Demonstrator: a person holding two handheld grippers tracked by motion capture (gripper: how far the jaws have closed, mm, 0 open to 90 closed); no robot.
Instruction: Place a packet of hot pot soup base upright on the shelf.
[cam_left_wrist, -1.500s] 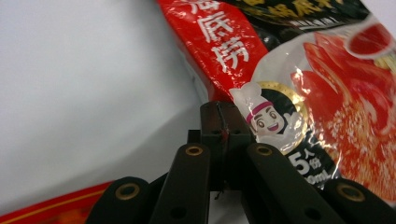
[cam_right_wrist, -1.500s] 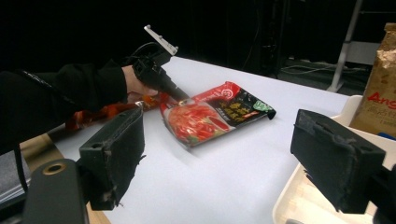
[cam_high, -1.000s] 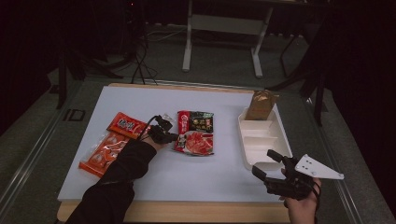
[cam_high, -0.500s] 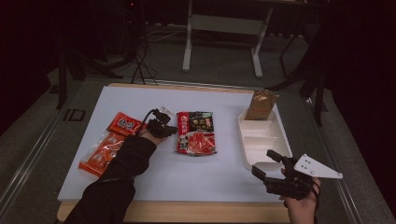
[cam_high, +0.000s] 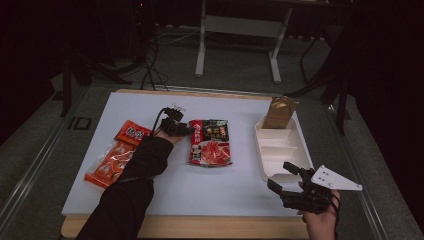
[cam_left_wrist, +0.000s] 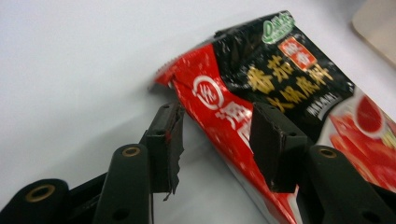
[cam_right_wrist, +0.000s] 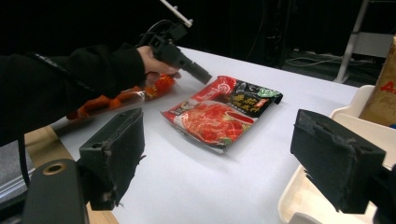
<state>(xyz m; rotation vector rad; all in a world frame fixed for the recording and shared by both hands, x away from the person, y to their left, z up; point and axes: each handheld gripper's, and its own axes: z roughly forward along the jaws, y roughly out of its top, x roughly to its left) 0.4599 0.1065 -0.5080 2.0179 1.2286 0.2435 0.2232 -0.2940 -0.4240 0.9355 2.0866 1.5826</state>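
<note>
A red and black food packet (cam_high: 210, 145) lies flat on the white table top (cam_high: 210, 195). My left gripper (cam_high: 191, 131) is at the packet's upper left corner. In the left gripper view the packet (cam_left_wrist: 280, 79) has its red corner between the jaws of the left gripper (cam_left_wrist: 217, 121), which have just been opening; the pads stand apart and do not press it. My right gripper (cam_high: 280, 176) hovers open near the front right, next to the white tray (cam_high: 280, 150), with nothing between its fingers. The right gripper view looks past its own jaws (cam_right_wrist: 217, 121) to the packet (cam_right_wrist: 219, 112).
Two orange snack packets (cam_high: 132, 134) (cam_high: 107, 162) lie at the left, partly under the left sleeve. A brown pouch (cam_high: 279, 112) stands at the tray's far end. The tray's compartments hold nothing. Table legs and cables stand beyond the far edge.
The left gripper has shifted a little toward the far side at the packet's left edge, and its jaws have parted. The packet and the right gripper have stayed in place.
</note>
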